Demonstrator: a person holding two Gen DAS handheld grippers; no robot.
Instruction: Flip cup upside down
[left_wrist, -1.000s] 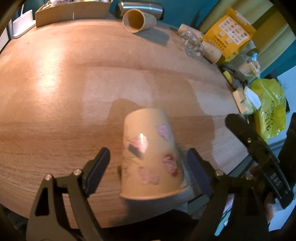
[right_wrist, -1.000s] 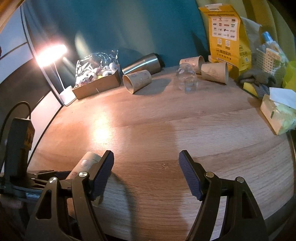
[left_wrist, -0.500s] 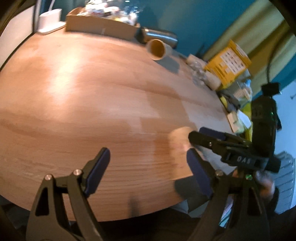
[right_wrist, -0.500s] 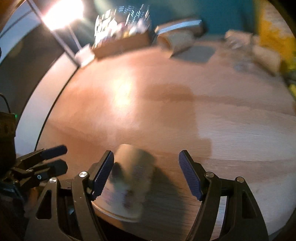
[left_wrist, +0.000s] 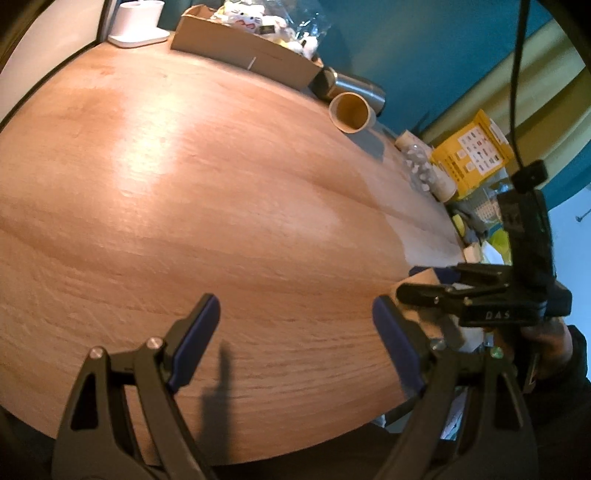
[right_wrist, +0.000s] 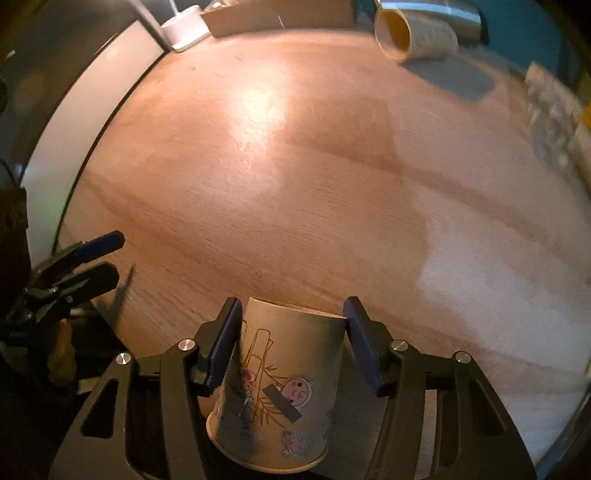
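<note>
Your right gripper (right_wrist: 293, 332) brackets the cup (right_wrist: 277, 387), pads apparently touching its walls, axis pointing away from you, rim nearest; left gripper (left_wrist: 295, 343) gapes empty.

The paper cup (right_wrist: 280, 384) (tan, with cartoon stickers and a drawn branch) stands upside down on the desk (right_wrist: 295, 184), rim down, near its front edge

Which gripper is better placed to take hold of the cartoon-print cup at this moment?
Right. The right gripper straddles the cartoon-print cup, pads level with its upper wall, rim downward. The left gripper is open over bare table, with no cup between its fingers.
</note>
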